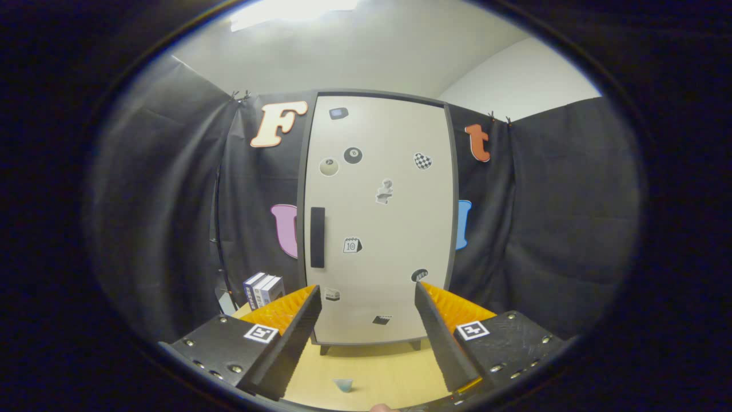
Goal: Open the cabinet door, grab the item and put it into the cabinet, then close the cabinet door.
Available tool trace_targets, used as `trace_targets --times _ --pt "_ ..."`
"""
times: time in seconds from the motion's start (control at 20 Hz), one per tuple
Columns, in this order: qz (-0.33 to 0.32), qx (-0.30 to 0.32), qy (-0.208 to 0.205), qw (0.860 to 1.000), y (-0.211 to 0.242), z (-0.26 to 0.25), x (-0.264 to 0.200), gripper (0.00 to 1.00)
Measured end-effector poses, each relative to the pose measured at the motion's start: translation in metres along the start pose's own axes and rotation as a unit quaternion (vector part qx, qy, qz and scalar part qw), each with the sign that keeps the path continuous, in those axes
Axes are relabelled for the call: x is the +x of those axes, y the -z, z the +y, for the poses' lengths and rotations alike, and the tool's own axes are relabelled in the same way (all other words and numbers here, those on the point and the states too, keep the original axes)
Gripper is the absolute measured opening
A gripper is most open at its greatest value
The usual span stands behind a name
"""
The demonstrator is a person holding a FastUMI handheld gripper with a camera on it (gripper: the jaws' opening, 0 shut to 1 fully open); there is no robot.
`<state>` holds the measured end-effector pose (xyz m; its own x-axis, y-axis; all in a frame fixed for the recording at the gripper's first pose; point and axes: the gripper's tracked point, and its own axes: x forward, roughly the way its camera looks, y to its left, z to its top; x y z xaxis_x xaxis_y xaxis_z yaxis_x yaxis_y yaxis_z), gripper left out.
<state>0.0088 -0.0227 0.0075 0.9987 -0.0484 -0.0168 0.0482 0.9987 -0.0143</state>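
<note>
The cabinet (pixel 380 217) is seen standing upright on the counter (pixel 377 372), its door (pixel 394 229) shut flush in a dark frame. A dark vertical handle (pixel 317 237) is fixed near the door's left edge, about halfway up. Several small stickers (pixel 353 155) are scattered over the door's face. The hand-held gripper (pixel 369 297) is held in front of the cabinet, its 2 fingers spread wide with nothing between them; the lower part of the door is framed in the gap. A small pale-blue item (pixel 343 384) is seen lying on the counter in front of the cabinet, between the fingers and well apart from the cabinet's feet; its kind cannot be told. To the left of the cabinet, beside its base, 2 or 3 boxes (pixel 263 289) are stood upright on the counter, partly hidden by the left finger.
</note>
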Motion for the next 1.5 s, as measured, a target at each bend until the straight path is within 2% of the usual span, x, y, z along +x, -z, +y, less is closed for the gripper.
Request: trace_targets --times 0.8,1.05,1.5 --pt "0.013 0.000 -0.021 1.000 0.007 0.010 0.020 0.98" --pt "0.020 0.002 -0.041 0.999 0.011 0.032 0.051 0.97" --pt "0.032 0.024 -0.072 0.997 0.013 0.080 0.138 0.98"
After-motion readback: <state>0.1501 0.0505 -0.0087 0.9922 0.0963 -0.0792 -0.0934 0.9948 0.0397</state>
